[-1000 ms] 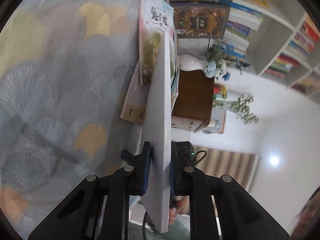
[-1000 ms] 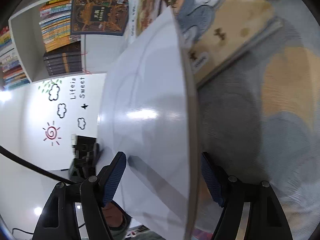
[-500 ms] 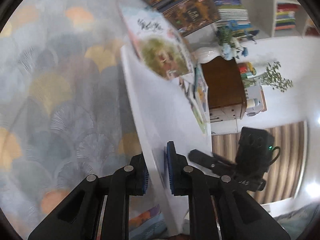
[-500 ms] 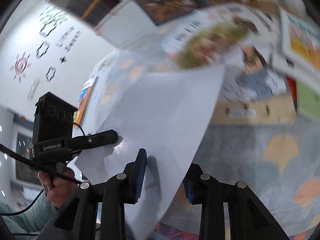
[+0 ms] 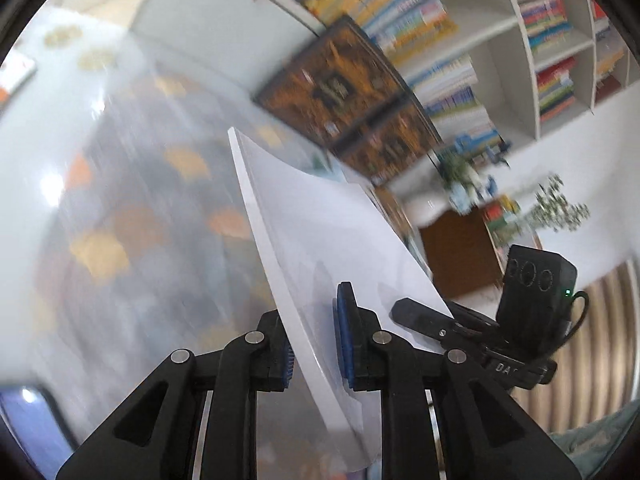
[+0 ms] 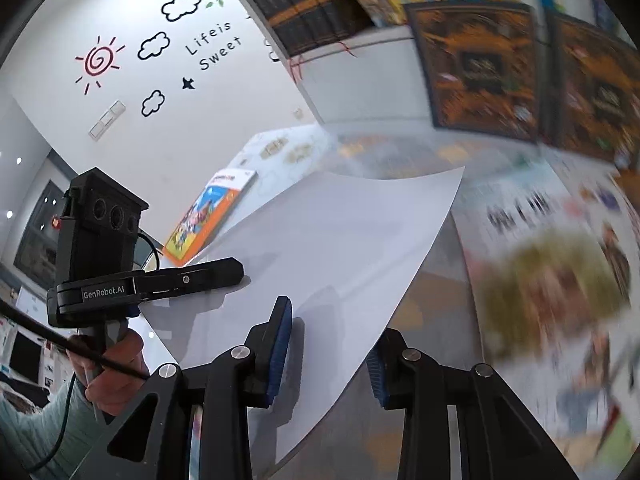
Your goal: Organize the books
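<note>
A large white book (image 5: pixel 320 232) hangs tilted in the air, its cover bending a little. My left gripper (image 5: pixel 310 304) has the book's near edge between its blue pads, which touch both faces while the jaws ease open a little. My right gripper (image 6: pixel 334 320) is shut on the opposite edge of the white book (image 6: pixel 340 232), one pad on top and one underneath. Each view shows the other gripper: the right one (image 5: pixel 420 314) and the left one (image 6: pixel 216 270), held by a person's hand (image 6: pixel 112 364).
A white shelf (image 5: pixel 500 28) packed with colourful books fills the back. Dark brown covers (image 6: pixel 476 68) lean against it. On the patterned floor cloth (image 5: pixel 120 200) lie an orange picture book (image 6: pixel 208 216) and a blurred picture book (image 6: pixel 552 288). A brown cabinet (image 5: pixel 460 248) stands at the right.
The white book has risen off the cloth and rolled from edge-on to nearly flat. The right jaws went from wide to gripping it. Both views swung up toward the shelf.
</note>
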Action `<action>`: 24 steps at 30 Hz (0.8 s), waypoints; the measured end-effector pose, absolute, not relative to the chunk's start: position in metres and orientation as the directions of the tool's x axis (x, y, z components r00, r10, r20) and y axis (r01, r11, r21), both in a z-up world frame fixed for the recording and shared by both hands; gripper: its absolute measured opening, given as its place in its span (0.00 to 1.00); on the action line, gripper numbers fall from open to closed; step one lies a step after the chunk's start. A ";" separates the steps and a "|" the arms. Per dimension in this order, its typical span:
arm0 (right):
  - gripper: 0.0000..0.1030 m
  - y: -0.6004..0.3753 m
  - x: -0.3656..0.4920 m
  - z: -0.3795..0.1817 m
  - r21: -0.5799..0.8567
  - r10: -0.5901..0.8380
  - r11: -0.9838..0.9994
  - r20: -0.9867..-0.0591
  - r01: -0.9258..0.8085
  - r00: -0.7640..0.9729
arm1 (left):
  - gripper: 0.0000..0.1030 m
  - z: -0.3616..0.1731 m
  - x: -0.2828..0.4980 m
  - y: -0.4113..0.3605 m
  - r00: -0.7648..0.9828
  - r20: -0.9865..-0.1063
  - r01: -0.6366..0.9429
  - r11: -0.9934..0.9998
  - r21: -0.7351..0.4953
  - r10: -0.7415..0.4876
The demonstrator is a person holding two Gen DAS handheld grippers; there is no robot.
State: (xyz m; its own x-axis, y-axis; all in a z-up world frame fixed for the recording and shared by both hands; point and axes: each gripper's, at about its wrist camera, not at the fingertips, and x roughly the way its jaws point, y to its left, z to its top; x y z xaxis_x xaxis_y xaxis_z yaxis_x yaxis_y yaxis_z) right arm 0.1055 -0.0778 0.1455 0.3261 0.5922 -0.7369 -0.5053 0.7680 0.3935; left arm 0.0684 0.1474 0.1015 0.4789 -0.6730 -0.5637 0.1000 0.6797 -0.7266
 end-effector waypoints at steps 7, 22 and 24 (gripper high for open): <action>0.33 -0.024 0.181 0.124 0.381 0.583 0.763 -0.754 -0.522 0.302 | 0.17 0.083 0.128 0.191 0.536 -0.623 0.027 0.749 -0.662 -0.570; 0.34 0.021 0.222 0.065 0.465 0.599 0.760 -0.772 -0.453 0.212 | 0.23 0.027 0.154 0.227 0.513 -0.704 -0.141 0.761 -0.634 -0.491; 0.35 0.024 0.222 0.059 0.471 0.593 0.766 -0.780 -0.437 0.199 | 0.28 0.025 0.154 0.228 0.503 -0.721 -0.160 0.768 -0.620 -0.477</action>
State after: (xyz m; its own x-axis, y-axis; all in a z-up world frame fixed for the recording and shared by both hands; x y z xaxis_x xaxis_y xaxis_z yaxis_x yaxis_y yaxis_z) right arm 0.2220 0.0237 0.0593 0.1989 0.5927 -0.7805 -0.4372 0.7664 0.4706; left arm 0.1535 0.2280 0.0247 0.5031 -0.4771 -0.7206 -0.1602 0.7679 -0.6202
